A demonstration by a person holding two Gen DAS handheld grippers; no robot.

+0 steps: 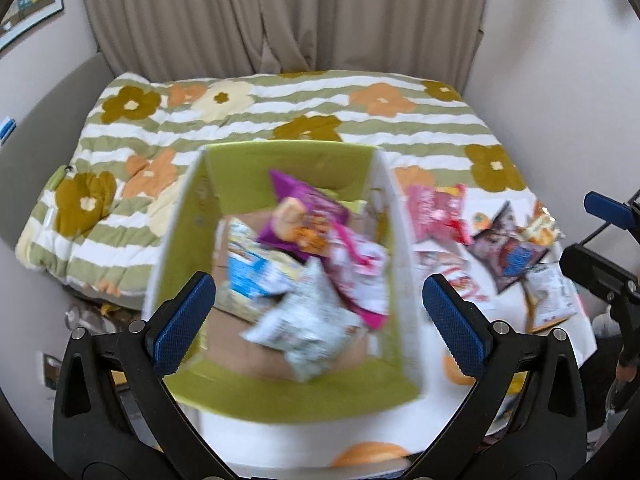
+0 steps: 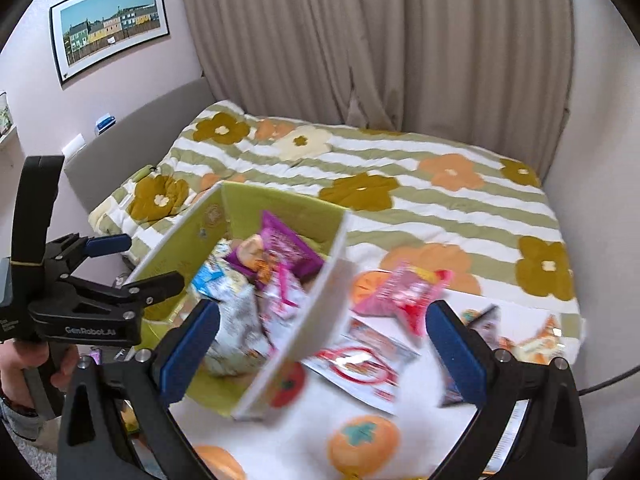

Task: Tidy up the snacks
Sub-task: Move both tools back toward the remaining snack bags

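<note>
A green box (image 1: 288,394) (image 2: 240,208) stands on the bed and holds several snack packets, among them a purple one (image 1: 304,208) (image 2: 282,250), a blue-white one (image 1: 248,272) and a grey-white one (image 1: 308,320) (image 2: 238,324). My left gripper (image 1: 320,312) is open and empty above the box; it also shows in the right wrist view (image 2: 120,264). More packets lie right of the box: a pink one (image 1: 434,212) (image 2: 400,290), a red-white one (image 2: 360,364) and a dark one (image 1: 508,252). My right gripper (image 2: 320,354) is open and empty over the box's right wall and these packets; part of it shows in the left wrist view (image 1: 600,240).
A quilt with green stripes and flowers (image 1: 320,104) (image 2: 400,184) covers the bed. A white cloth with orange fruit prints (image 2: 360,440) lies under the loose packets. Curtains (image 1: 280,12) hang behind the bed. A framed picture (image 2: 108,20) hangs on the left wall.
</note>
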